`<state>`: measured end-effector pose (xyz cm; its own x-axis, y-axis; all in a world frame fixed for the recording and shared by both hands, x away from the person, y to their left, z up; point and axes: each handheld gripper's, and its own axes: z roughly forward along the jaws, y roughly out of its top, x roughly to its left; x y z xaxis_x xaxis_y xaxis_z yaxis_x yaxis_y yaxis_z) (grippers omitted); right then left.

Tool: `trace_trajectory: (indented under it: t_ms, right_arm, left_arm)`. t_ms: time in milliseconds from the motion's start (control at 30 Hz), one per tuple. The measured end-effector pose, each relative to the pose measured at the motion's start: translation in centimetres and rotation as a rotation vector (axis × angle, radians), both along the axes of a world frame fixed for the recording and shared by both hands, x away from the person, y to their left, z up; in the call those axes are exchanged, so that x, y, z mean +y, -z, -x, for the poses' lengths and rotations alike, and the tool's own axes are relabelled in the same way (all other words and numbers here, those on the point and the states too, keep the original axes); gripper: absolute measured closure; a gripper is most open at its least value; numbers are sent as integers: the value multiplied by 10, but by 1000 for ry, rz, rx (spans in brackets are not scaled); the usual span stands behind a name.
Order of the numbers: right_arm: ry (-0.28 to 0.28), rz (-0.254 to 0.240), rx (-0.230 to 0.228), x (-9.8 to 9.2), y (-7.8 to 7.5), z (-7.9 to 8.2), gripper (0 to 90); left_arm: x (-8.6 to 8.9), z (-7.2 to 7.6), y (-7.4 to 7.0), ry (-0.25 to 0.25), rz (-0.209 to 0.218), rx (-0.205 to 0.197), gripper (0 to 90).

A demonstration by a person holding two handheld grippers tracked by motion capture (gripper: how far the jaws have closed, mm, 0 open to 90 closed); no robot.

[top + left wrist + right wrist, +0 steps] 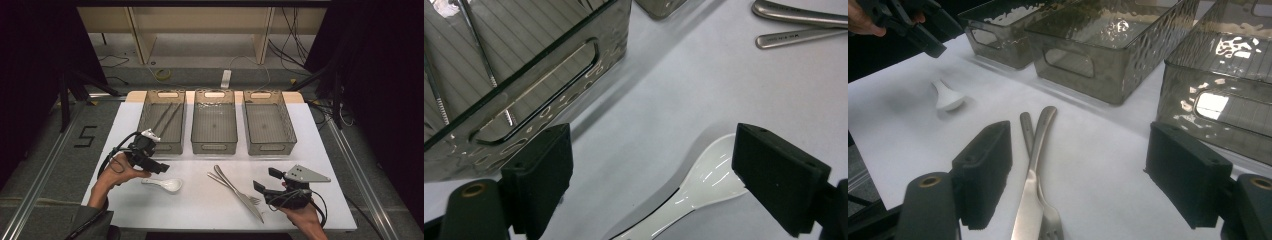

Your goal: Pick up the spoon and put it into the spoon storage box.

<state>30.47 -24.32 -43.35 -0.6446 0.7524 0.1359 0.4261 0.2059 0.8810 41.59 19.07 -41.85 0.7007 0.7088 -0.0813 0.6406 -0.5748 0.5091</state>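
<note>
Left gripper view: left gripper (651,175) jaws apart, white spoon (704,182) lying on table (664,95) between them, untouched.
Right gripper (1078,185): jaws apart, holding nothing.
Risk: glossy spoon may slip from pads.

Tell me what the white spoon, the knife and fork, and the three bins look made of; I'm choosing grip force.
White spoon: probably glazed ceramic or glossy plastic, judging by its sharp highlights.
Knife and fork: seemingly brushed steel, grey with a soft sheen.
Bins: likely hard smoky translucent plastic; the walls are dimpled and glinting.
</note>
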Motion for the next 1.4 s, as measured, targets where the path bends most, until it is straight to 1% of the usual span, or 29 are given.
trace_trajectory:
  t_ms: [33, 100, 167, 233, 400, 467, 533, 600, 800, 833, 933, 1033, 1100, 1133, 1167, 1233, 1333, 1400]
  right_arm:
    - [1, -2, 1, 0, 0, 0, 273]
    - [1, 1, 1, 0, 0, 0, 273]
    - [-1, 0, 2, 0, 0, 0, 273]
    - [-1, 1, 3, 0, 0, 0, 273]
    - [-6, 12, 0, 2, 0, 1, 273]
    - [-6, 12, 3, 2, 1, 0, 273]
    - [-6, 9, 1, 1, 1, -1, 273]
    - [-7, 11, 2, 1, 1, -1, 273]
    - [-13, 21, 1, 4, 0, -1, 274]
    - [-13, 21, 2, 4, 0, -1, 274]
    - [-16, 24, -5, 5, 0, 0, 274]
    - [-18, 27, -1, 6, 0, 0, 274]
    - [-19, 27, -2, 6, 0, 0, 274]
    - [-18, 25, -2, 6, 0, 0, 273]
    - [-18, 26, -1, 6, 0, 0, 273]
    - [-19, 26, -2, 6, 0, 0, 274]
    - [-20, 27, -3, 6, 0, 0, 274]
    - [-21, 26, -1, 7, 0, 0, 274]
  left_arm:
    - [0, 1, 1, -5, -3, 2, 164]
    - [0, 3, 2, 4, -14, 5, 164]
    - [0, 4, 3, 6, -14, 9, 168]
    - [1, 6, 4, 19, -19, 19, 177]
    - [2, 9, 10, 41, -79, 43, 198]
    - [4, 10, 11, 49, -81, 53, 211]
    - [6, 11, 11, 46, -77, 51, 219]
    - [7, 12, 12, 53, -81, 56, 229]
    - [4, 17, 22, 100, -133, 82, 243]
    - [4, 17, 24, 109, -138, 90, 247]
    - [5, 19, 27, 119, -153, 94, 258]
    - [6, 19, 30, 134, -162, 93, 282]
    - [5, 19, 33, 132, -176, 98, 310]
    - [5, 18, 34, 141, -188, 96, 322]
    - [5, 18, 36, 142, -191, 103, 328]
    - [3, 18, 39, 160, -205, 113, 338]
    - [0, 19, 43, 171, -224, 118, 365]
    - [-1, 19, 44, 188, -240, 124, 378]
